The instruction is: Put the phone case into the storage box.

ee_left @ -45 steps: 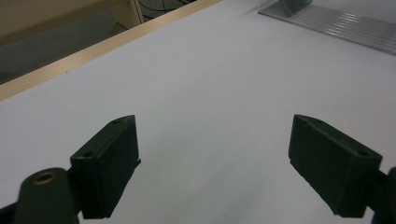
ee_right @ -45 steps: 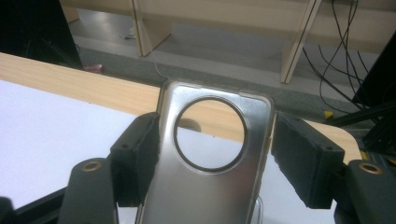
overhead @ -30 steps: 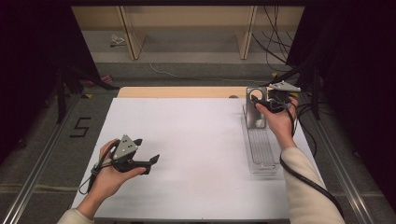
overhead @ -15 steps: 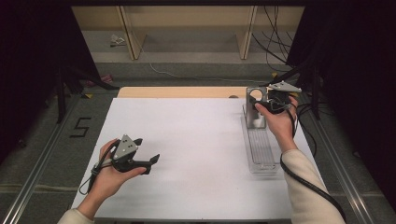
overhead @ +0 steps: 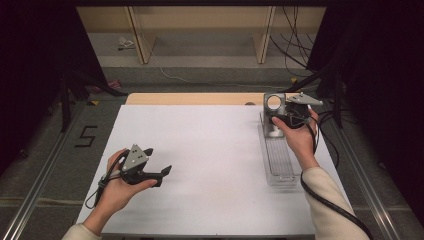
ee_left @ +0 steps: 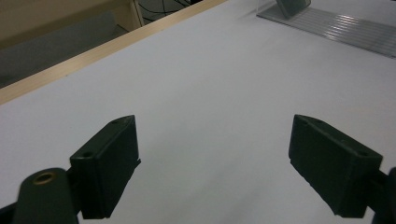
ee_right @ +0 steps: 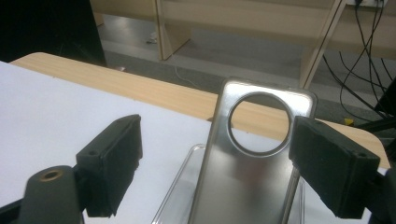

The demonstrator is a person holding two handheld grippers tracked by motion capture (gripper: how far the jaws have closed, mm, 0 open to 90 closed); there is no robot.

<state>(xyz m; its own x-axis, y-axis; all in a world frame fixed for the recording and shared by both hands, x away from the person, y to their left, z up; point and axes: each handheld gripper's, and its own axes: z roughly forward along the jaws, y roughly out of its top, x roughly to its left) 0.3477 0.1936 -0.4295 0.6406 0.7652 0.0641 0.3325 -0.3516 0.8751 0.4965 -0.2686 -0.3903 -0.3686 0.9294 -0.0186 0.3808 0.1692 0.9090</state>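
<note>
A silver metal plate [overhead: 270, 114] with a large round hole stands upright at the far end of a clear ridged tray [overhead: 280, 161] on the right of the white table. My right gripper [overhead: 283, 118] is held just behind it, open. In the right gripper view the plate [ee_right: 233, 186] rises between and a little beyond the two black pads [ee_right: 114, 163], and nothing touches it. My left gripper [overhead: 157, 162] rests in a hand at the near left of the table, open and holding nothing. In the left gripper view its jaws [ee_left: 215, 135] frame bare white tabletop.
The white sheet [overhead: 210, 150] covers most of the table, with a wooden edge strip [overhead: 195, 98] along the far side. The tray [ee_left: 345, 28] lies far off in the left gripper view. Wooden shelf legs [overhead: 137, 35] and cables [overhead: 295, 45] stand on the floor beyond.
</note>
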